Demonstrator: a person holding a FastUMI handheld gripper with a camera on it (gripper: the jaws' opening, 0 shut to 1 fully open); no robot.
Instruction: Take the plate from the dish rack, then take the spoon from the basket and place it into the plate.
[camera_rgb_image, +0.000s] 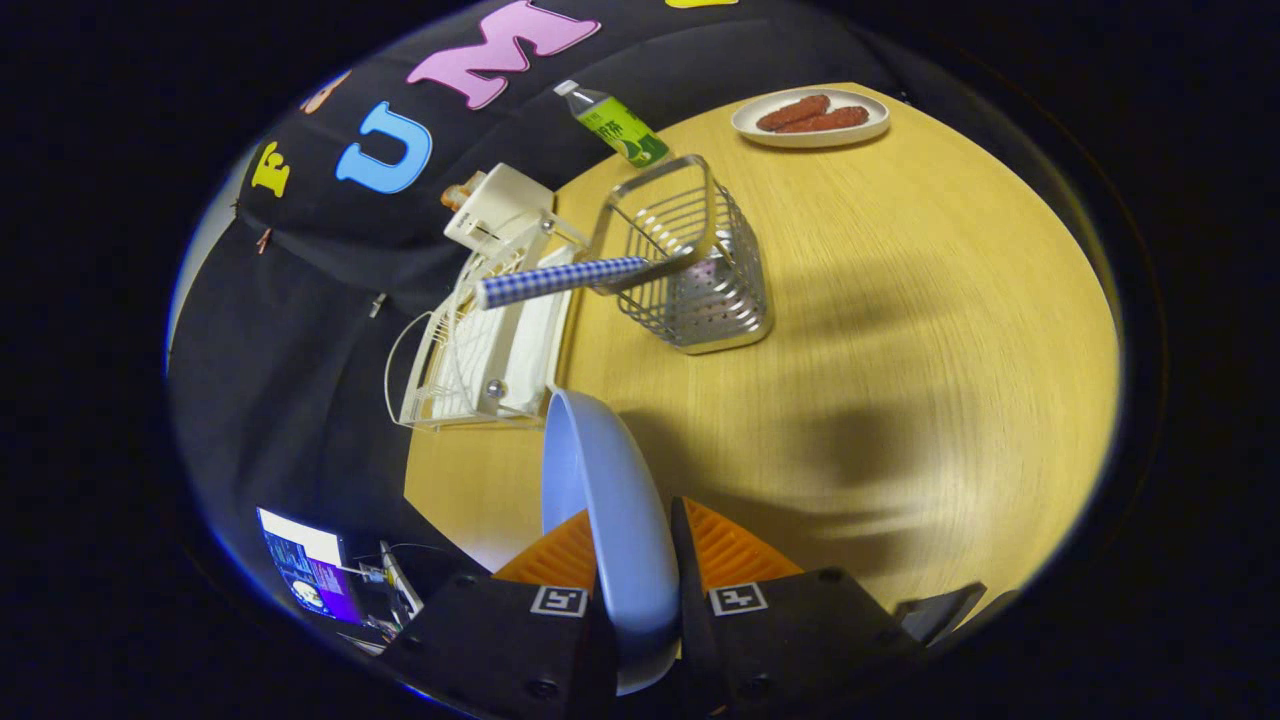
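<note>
Clamping the plate (610, 500) edge-on, the gripper (640, 560) hovers beside the rack (470, 350); a thin rim hold could let it tip toward the basket (700, 270).

The gripper (630, 560) has the blue plate (605, 500) pinched edge-on between both fingers. Past the plate sits the white dish rack (480, 350). Just right of the rack, the wire basket (690, 270) holds the checkered spoon (560, 280).

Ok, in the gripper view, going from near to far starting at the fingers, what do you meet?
Gripper shut on the blue plate held on edge → white dish rack → wire basket with the checked-handled spoon leaning out → green bottle → plate of sausages.
</note>
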